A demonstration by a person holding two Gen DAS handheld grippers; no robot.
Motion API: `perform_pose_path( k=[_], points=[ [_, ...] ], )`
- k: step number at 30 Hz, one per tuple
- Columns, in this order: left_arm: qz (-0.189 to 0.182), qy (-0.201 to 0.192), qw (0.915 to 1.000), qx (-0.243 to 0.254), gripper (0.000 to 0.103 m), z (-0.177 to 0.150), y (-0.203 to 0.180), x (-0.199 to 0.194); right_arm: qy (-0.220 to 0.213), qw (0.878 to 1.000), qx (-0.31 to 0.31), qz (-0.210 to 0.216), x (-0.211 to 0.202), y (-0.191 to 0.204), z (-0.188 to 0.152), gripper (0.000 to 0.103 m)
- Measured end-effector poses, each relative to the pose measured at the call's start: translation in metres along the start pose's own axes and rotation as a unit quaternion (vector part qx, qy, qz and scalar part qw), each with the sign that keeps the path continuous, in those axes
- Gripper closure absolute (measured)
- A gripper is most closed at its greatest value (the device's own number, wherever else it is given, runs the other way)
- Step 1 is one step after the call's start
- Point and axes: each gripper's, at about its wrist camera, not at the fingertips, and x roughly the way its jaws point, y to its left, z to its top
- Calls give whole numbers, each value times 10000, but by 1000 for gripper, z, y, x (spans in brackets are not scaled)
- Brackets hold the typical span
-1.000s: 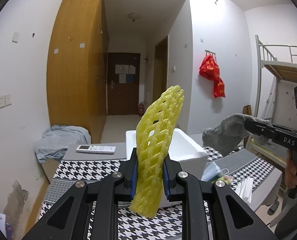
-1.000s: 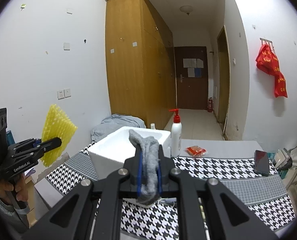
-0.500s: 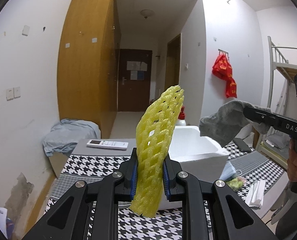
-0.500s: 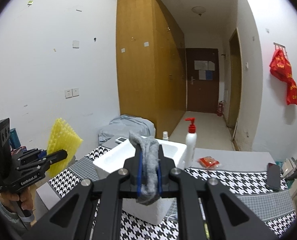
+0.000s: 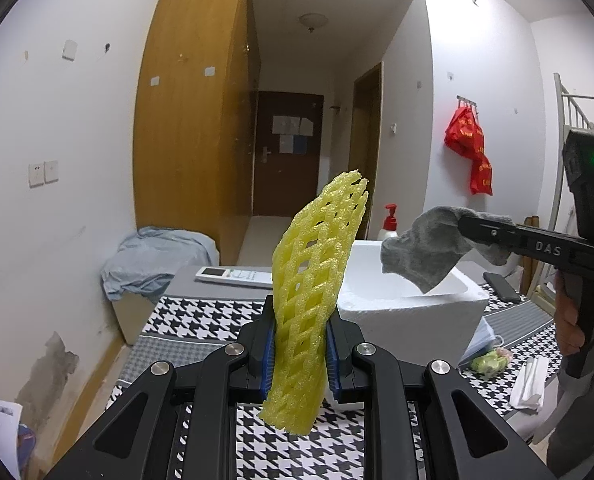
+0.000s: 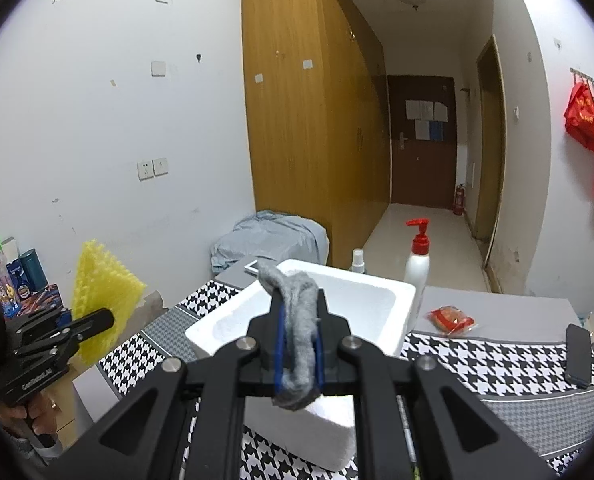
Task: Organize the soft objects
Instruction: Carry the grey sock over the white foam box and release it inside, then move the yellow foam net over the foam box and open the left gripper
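My left gripper (image 5: 299,354) is shut on a yellow foam net sleeve (image 5: 311,292) that stands upright between its blue pads; in the right wrist view the same sleeve (image 6: 101,286) shows at the far left, off the table's edge. My right gripper (image 6: 299,354) is shut on a grey sock (image 6: 297,320). In the left wrist view that sock (image 5: 429,250) hangs over the open white foam box (image 5: 413,312). The box (image 6: 317,320) sits on the houndstooth tablecloth, just beyond the right gripper.
On the table lie a remote (image 5: 233,276), a red-capped pump bottle (image 6: 417,264), a small spray bottle (image 6: 357,260), a red snack packet (image 6: 451,318), a dark phone (image 6: 577,354), a face mask and white tissues (image 5: 531,380). A bunk bed ladder (image 5: 561,152) stands at right.
The right gripper has carried the grey sock leftwards in the left wrist view, from beside the box to over its opening. The left gripper has drifted slightly closer to the box.
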Motion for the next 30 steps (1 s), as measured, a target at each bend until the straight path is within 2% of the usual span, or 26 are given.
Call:
perform_pose_path(
  k=[9, 11, 14, 16, 17, 21, 30],
  points=[
    [65, 17, 9999, -108, 81, -1, 9, 4, 321, 9995, -19, -26, 28, 1, 0, 88],
    [70, 17, 9999, -113, 81, -1, 8, 4, 375, 9993, -36, -49, 32, 1, 0, 84],
    [86, 26, 9999, -112, 81, -1, 7, 5, 427, 9990, -99, -42, 37, 3, 1, 70],
    [90, 19, 9999, -123, 81, 0, 7, 5, 464, 9989, -102, -17, 40, 4, 1, 47],
    [97, 13, 9999, -109, 81, 0, 5, 5, 482, 9988, -99, -10, 41, 4, 0, 44],
    [86, 20, 9999, -111, 81, 1, 5, 6, 424, 9990, -106, -36, 39, 6, 0, 20],
    [50, 19, 9999, -96, 81, 2, 5, 9, 339, 9994, -115, 18, 32, 4, -2, 16]
  ],
)
